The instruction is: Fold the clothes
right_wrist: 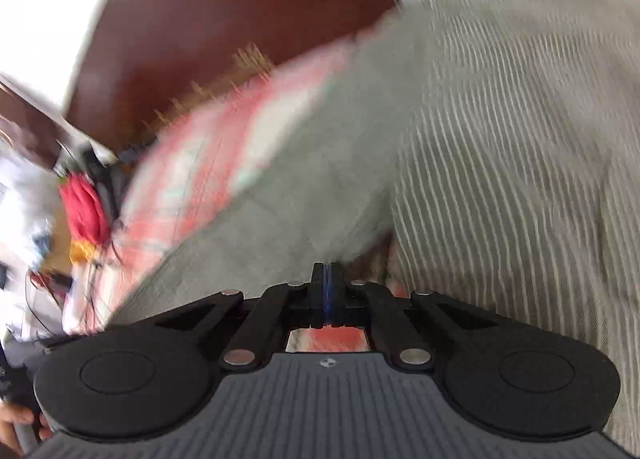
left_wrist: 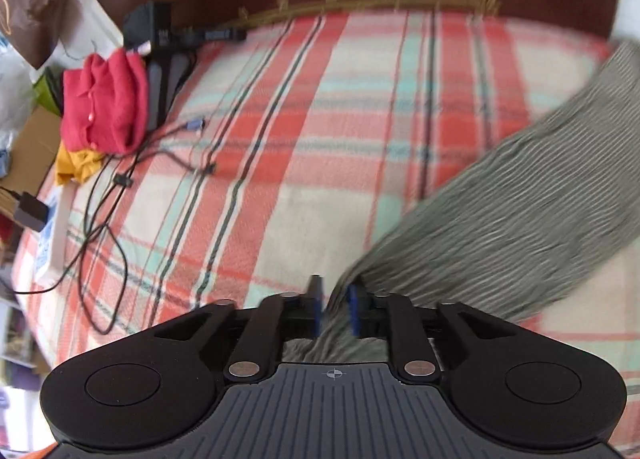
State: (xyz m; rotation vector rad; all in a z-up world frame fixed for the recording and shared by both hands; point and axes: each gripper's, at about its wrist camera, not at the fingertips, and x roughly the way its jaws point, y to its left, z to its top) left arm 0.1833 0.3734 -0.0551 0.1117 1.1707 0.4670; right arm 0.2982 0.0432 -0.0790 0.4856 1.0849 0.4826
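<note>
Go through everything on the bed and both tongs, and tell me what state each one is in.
Left tongs: partly open, grey striped fabric bunched between the pads.
Right tongs: shut, no cloth visibly caught.
Grey striped garment: unfolded, draped across the plaid blanket.
Plaid blanket: spread flat.
Red garment: folded, stacked on a yellow one.
Black cables: loose, tangled.

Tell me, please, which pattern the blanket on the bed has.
The blanket has a plaid of red, cream and mint with dark lines. The left wrist view shows it best.
</note>
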